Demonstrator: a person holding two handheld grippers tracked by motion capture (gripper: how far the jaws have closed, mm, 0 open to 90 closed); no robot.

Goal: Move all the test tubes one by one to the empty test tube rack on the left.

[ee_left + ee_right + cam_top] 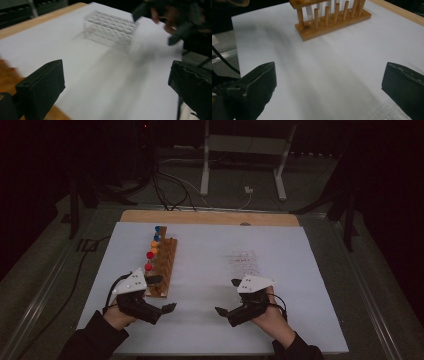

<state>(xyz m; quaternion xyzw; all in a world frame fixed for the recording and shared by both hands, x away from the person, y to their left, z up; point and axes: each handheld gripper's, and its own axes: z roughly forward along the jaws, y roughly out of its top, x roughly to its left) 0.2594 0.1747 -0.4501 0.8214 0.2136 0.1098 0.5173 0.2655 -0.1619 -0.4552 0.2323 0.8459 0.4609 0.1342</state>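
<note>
Fingers of the left gripper (161, 294) stand wide apart with nothing between them, and so do those of the right gripper (226, 296); both hover low over the white sheet (210, 245) covering the wooden table (210, 217). Just beside the left gripper stands the wooden rack (162, 265), with colour-capped tubes (151, 254) upright in it. Ahead of the right gripper sits the clear plastic rack (244, 262). Beyond the table, the room is dark, with cables (170, 190) on the floor and a white stand (245, 155).
</note>
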